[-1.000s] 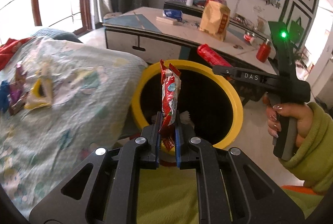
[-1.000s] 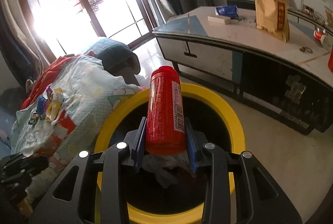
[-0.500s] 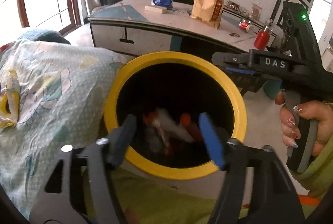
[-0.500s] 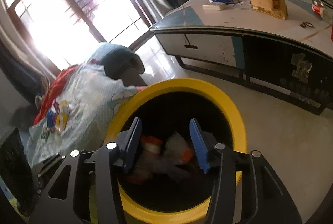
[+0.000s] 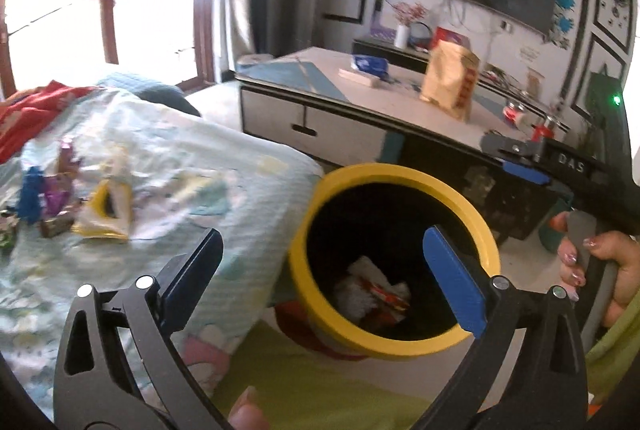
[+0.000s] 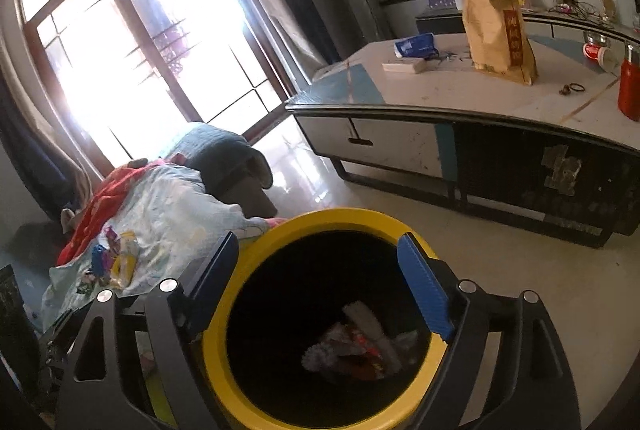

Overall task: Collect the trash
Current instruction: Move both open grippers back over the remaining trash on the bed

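A yellow-rimmed black trash bin (image 5: 400, 177) stands on the floor beside the bed; it also shows in the right wrist view (image 6: 352, 217). Crumpled wrappers and paper (image 5: 376, 290) lie at its bottom, seen too in the right wrist view (image 6: 360, 346). My left gripper (image 5: 320, 270) is open and empty, near the bin's left rim. My right gripper (image 6: 320, 282) is open and empty above the bin; its body (image 5: 560, 158) shows at the right of the left wrist view. Several colourful wrappers (image 5: 60, 198) lie on the bed blanket, also in the right wrist view (image 6: 112, 262).
A light patterned blanket (image 5: 180, 170) covers the bed at left. A low cabinet (image 6: 460, 118) behind the bin carries a tan paper bag (image 6: 496, 30), a blue pack (image 6: 414, 44) and a red bottle (image 6: 630, 90). A bright window (image 6: 140, 42) is at the back left.
Both grippers opened and dropped their loads into the bin: the left let go of the red wrapper, the right of the red can. The left has since swung left toward the bed.
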The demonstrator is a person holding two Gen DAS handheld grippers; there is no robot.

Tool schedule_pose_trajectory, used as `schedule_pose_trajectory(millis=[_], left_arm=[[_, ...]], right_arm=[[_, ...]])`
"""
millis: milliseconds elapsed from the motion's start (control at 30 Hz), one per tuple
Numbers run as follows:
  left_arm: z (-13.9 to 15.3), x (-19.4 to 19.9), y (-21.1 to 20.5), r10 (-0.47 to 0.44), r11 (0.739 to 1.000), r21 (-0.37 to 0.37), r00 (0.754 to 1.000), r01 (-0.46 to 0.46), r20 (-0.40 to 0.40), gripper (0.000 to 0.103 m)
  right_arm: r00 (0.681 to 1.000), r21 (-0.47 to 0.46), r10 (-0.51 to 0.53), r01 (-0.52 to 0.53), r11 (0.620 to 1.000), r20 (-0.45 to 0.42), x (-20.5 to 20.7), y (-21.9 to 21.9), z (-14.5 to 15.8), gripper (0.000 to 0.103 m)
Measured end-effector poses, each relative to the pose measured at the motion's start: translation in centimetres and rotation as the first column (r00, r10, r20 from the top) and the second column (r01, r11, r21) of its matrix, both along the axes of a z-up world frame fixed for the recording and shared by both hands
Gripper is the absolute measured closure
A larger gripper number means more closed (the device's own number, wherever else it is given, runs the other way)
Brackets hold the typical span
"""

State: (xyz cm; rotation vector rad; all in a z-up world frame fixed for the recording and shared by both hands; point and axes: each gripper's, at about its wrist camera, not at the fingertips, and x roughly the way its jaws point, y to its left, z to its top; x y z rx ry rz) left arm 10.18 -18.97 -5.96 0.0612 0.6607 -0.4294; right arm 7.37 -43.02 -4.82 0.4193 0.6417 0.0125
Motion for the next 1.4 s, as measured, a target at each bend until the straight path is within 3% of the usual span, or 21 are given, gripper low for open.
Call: schedule_pose_trajectory(millis=[400,633,867,1400], left_arm=[[2.9,-1.1,5.4,0.135,0.990,-0.049,0.988,-0.132,0.071,0.011],[3.9,-1.6,8.4,0.218,0.975,-0.067,0.973,-0.213,0.080,0.011],[4.8,-1.6,11.5,0.288,0.952,-0.131,0.955,-0.277,0.072,0.011],[5.8,-0.8,18.1,0.422,0.894,-0.174,0.906,-0.414,0.015,0.011]], right_arm=[[0.994,-0.052,0.088,-0.085,0.995,0.062,-0.8,4.6,2.6,0.023],[0.989,-0.087,0.143,-0.139,0.987,0.043,-0.9,7.8,3.2,0.023],[0.980,-0.171,0.196,-0.188,0.967,0.030,-1.2,11.1,3.5,0.023],[0.910,-0.223,0.414,-0.406,0.886,-0.009,-1.0,20.5,3.7,0.023]])
